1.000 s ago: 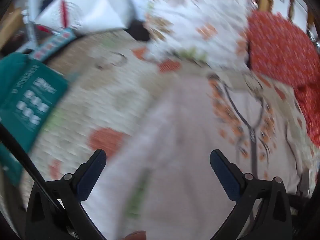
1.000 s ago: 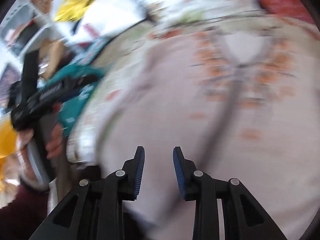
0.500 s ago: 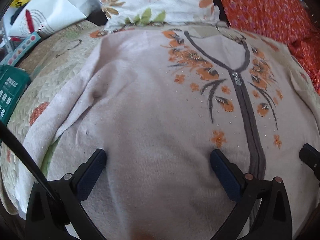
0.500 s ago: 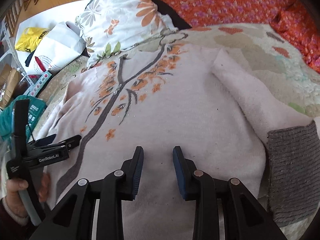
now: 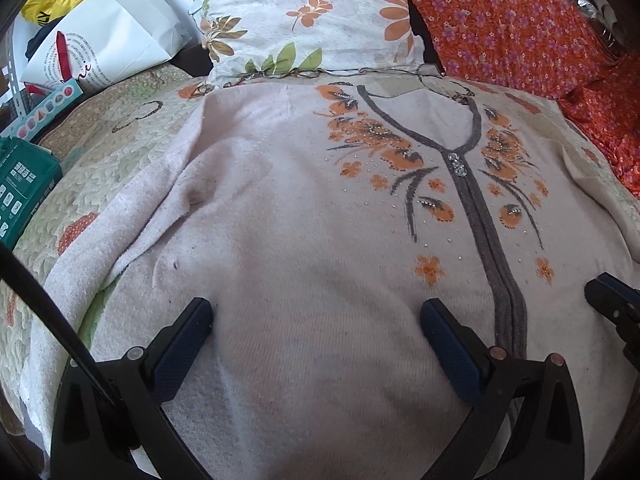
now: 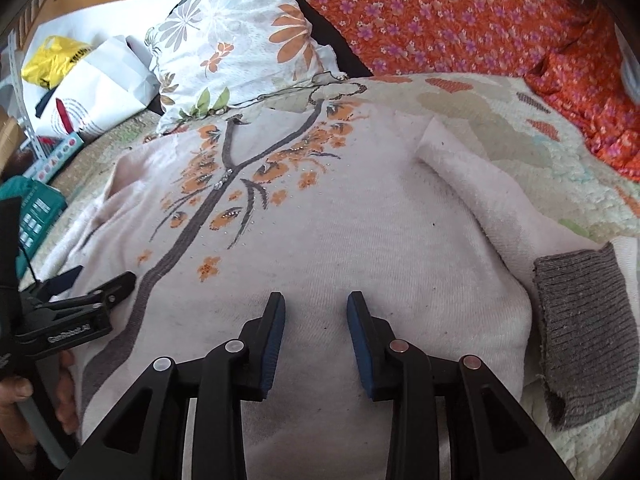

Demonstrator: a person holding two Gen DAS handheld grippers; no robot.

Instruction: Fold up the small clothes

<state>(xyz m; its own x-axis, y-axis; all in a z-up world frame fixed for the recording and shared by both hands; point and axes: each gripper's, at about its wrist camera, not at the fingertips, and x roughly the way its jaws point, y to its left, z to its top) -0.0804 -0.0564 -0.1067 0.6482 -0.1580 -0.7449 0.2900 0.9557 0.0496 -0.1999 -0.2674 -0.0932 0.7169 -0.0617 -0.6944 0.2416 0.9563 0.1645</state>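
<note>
Two claws hover low over a pale pink cardigan [image 5: 304, 240] spread front-up on the bed's quilt [image 5: 100, 148], collar far, hem near. The left claw [image 5: 316, 332] stands wide open over the left half of the body, nothing between its pads. The right claw [image 6: 316, 320] is about half open over the right half, just right of the grey zip band [image 6: 188, 236], and also grips nothing. A left sleeve [image 5: 132, 232] lies loosely along the body's left side; the right sleeve [image 6: 472, 184] runs down the right side to a grey ribbed cuff [image 6: 584, 328]. A floral pillow [image 5: 304, 20] sits beyond the collar.

Judging by this, the garment is laid out and folding has barely begun. Next, each claw would likely need to pinch a side edge or sleeve and carry it inward across the chest; the knit is soft and may bunch rather than crease cleanly.
</note>
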